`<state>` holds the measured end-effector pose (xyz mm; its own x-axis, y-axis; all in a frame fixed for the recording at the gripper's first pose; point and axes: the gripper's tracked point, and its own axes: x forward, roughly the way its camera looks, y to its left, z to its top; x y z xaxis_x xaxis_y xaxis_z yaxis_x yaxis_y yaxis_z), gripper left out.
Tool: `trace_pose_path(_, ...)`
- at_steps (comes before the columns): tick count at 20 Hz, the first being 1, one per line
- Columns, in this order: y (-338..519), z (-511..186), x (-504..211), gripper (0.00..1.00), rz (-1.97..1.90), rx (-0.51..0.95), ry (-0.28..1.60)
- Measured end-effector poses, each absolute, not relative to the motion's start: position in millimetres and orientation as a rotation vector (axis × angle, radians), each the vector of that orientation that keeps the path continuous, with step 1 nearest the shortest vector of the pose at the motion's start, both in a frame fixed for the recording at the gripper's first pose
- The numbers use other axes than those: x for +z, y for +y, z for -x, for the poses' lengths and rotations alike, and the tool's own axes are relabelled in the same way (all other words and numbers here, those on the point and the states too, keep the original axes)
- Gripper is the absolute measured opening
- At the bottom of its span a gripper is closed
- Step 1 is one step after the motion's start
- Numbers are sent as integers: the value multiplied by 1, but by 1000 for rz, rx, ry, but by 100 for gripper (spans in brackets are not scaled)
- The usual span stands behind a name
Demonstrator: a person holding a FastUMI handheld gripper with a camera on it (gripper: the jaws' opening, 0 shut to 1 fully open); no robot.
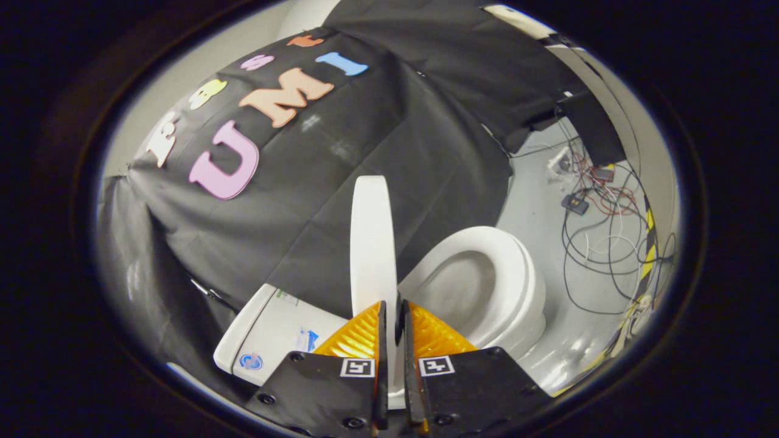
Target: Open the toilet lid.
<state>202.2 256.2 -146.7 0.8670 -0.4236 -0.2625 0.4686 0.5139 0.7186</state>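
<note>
The white toilet lid (371,243) stands raised, seen edge-on, rising straight ahead from between my fingers. My gripper (391,319) is shut on the lid's edge, one finger on each face. To the right of the lid lies the white seat (514,274) around the open bowl (456,292). Left of the lid, the white tank top (274,337) with stickers sits against the black cloth wall.
Black cloth wall (341,182) hangs close behind the tank and lid. Grey floor (541,188) beyond the bowl carries loose cables and small electronic boxes (593,207). A yellow-black striped strip (648,249) marks the floor's far side.
</note>
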Motion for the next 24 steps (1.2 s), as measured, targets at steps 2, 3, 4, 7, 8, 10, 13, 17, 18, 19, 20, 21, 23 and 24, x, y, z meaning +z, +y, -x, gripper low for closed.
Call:
trace_pose_path(2,264,-208,-136,12,-827,-504,61)
trace_pose_path(3,268,-210,-131,12,-796,-485,66)
trace_pose_path(4,271,-212,-125,12,-771,-471,69)
trace_pose_path(7,283,-221,-109,12,-695,-422,64)
trace_pose_path(8,287,-226,-103,12,-665,-399,64)
trace_pose_path(10,297,-237,-91,12,-603,-354,65)
trace_pose_path(13,317,-253,-75,17,-544,-290,60)
trace_pose_path(17,349,-272,-56,18,-488,-215,57)
trace_pose_path(18,358,-277,-54,18,-473,-195,60)
trace_pose_path(19,366,-283,-51,19,-461,-175,59)
trace_pose_path(20,375,-287,-48,19,-451,-156,59)
trace_pose_path(21,383,-291,-46,19,-443,-138,59)
trace_pose_path(23,395,-299,-44,19,-416,-111,61)
trace_pose_path(24,402,-303,-42,19,-398,-101,60)
